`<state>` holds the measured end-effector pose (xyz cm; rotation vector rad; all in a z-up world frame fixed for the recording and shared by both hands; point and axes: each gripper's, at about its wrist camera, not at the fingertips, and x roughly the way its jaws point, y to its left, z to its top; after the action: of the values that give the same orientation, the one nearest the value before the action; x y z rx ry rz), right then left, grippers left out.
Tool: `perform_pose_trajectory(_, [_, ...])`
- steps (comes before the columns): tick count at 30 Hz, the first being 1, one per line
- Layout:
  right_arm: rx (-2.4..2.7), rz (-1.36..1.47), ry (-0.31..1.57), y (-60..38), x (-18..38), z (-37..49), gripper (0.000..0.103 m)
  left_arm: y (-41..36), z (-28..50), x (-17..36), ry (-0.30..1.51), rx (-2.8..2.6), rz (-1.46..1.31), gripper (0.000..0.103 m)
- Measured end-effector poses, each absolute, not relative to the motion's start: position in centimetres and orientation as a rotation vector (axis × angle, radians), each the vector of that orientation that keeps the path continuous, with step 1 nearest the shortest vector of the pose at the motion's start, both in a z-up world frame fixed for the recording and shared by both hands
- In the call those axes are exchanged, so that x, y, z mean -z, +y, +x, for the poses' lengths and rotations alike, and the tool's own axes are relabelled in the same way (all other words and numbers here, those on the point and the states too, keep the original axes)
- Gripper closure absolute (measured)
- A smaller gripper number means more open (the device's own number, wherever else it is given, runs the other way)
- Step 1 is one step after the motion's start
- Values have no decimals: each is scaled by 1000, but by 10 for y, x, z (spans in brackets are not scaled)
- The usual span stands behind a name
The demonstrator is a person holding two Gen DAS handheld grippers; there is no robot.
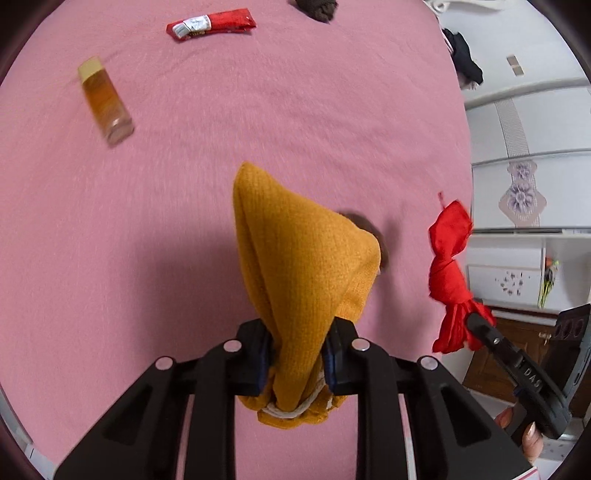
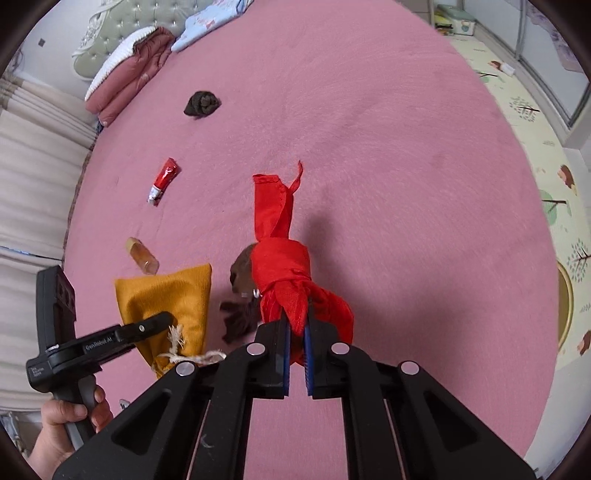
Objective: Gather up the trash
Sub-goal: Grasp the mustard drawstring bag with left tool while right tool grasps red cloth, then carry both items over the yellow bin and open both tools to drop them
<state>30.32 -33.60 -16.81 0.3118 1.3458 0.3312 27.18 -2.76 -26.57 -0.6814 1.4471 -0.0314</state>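
Observation:
My left gripper [image 1: 297,354] is shut on a mustard-yellow drawstring bag [image 1: 303,258] and holds it above the pink bed [image 1: 184,221]. It also shows in the right wrist view [image 2: 166,299]. My right gripper [image 2: 297,350] is shut on a knotted red cloth [image 2: 284,258], seen at the right edge of the left wrist view [image 1: 450,273]. A brown sock [image 2: 242,295] lies on the bed under both. Farther off lie a small amber bottle [image 1: 105,99], a red tube wrapper [image 1: 210,24] and a balled dark sock [image 2: 202,103].
Folded quilts and pillows [image 2: 129,62] sit at the bed's head. A cream curtain [image 2: 33,166] hangs left of the bed. A patterned play mat [image 2: 535,166] covers the floor to the right. White cabinets [image 1: 524,184] stand beyond the bed's edge.

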Motion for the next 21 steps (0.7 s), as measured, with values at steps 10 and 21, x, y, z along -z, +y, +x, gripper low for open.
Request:
perform_pose_trajectory(10, [-265,371,1314,-402,144,223,97,-109,212,238,1472,152,-612,81])
perform_pose_trajectory(21, [-158,457,1308,-501,147,147,97,-227,178,234,1522,297,-493,81])
